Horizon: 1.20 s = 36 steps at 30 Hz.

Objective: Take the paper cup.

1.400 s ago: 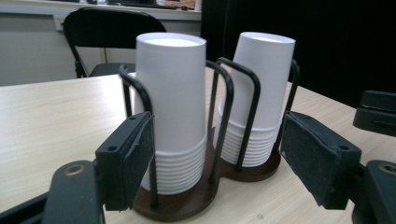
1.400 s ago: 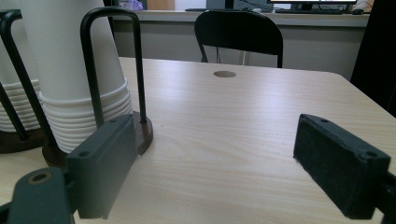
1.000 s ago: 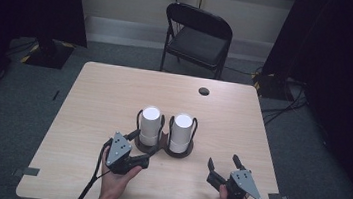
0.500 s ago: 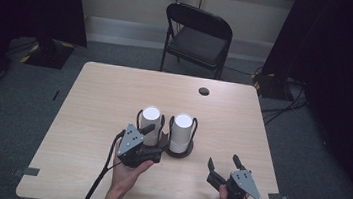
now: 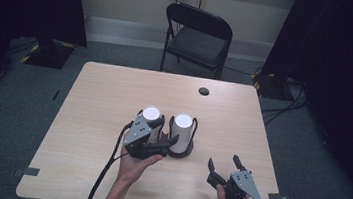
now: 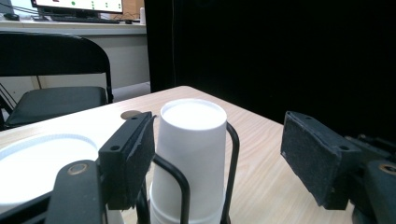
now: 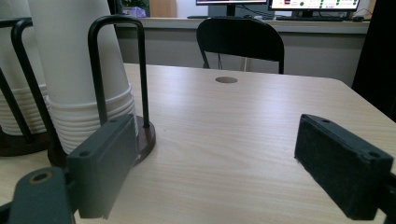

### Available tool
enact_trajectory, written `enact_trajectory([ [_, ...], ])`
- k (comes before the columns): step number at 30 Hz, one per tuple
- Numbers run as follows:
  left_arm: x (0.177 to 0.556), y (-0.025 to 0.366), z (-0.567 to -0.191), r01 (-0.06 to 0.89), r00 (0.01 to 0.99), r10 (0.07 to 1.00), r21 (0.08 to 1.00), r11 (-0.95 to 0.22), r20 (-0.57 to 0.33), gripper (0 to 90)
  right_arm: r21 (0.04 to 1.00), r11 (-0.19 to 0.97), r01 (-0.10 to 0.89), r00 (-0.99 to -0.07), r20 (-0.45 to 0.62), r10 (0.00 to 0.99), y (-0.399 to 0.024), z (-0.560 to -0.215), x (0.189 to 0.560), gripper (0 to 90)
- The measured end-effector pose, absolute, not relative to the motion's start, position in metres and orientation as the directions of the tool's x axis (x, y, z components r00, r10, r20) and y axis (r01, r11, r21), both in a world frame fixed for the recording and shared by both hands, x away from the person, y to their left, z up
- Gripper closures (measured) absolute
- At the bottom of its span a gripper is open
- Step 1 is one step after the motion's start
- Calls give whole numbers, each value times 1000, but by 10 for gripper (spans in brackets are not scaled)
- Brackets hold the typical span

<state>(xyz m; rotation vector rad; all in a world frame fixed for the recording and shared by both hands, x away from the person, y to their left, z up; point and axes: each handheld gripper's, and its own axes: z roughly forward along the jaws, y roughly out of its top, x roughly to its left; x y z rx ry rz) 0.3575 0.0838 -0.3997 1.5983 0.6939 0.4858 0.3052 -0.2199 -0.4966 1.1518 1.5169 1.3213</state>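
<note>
On the pale wood tabletop [image 5: 96, 120], two stacks of white paper cups stand upside down side by side near the middle, each in a black wire holder on a dark round base. Dark carpet lies around the tabletop, a black folding chair [image 5: 199, 34] stands at its far edge, black curtains hang at both sides, and a small dark round spot [image 5: 204, 91] marks the wood near the far right.

The left stack [image 5: 151, 114] and the right stack [image 5: 181, 130] each fill their holder. In the right gripper view the rolled rims pile up at the foot of the right stack, and the wire loop [image 7: 116, 70] rises up its side.

The left tongs [image 5: 163, 141] are up against the holders, between the two stacks at their near side. In the left gripper view the jaws stand apart with the right stack between them; one pad [image 6: 135, 154] is close by the cup wall, the other well clear, so nothing is clenched. The right tongs [image 5: 223, 163] rest at the near right of the tabletop, well apart from the stacks, jaws released and empty.

Against a second ago, the left tongs have come forward and up from the near side of the left holder. The right tongs have kept their place.
</note>
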Motion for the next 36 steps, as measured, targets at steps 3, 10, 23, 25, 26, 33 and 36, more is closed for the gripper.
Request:
enact_trajectory([
  [3, 363, 78, -397, 154, 730, 681, 985, -74, -63, 259, 991, 41, 127, -266, -6, 964, -220, -497, 305, 123],
  [10, 379, 66, -393, 175, 731, 681, 978, -116, -50, 279, 991, 40, 125, -276, -4, 961, -220, -497, 305, 123],
  [23, 403, 52, -393, 214, 739, 671, 966, -148, -61, 202, 992, 30, 124, -287, 7, 958, -221, -497, 305, 124],
  [25, 405, 50, -396, 221, 738, 672, 963, -154, -62, 203, 992, 31, 124, -286, 6, 958, -221, -497, 305, 124],
  [26, 407, 49, -396, 220, 739, 671, 963, -156, -60, 203, 992, 34, 123, -286, 3, 958, -221, -497, 305, 125],
  [33, 412, 44, -393, 220, 730, 683, 958, -185, -35, 200, 991, 34, 126, -290, 4, 957, -221, -497, 305, 126],
  [36, 414, 42, -393, 218, 732, 681, 957, -189, -32, 210, 991, 35, 126, -289, 3, 957, -221, -497, 305, 126],
])
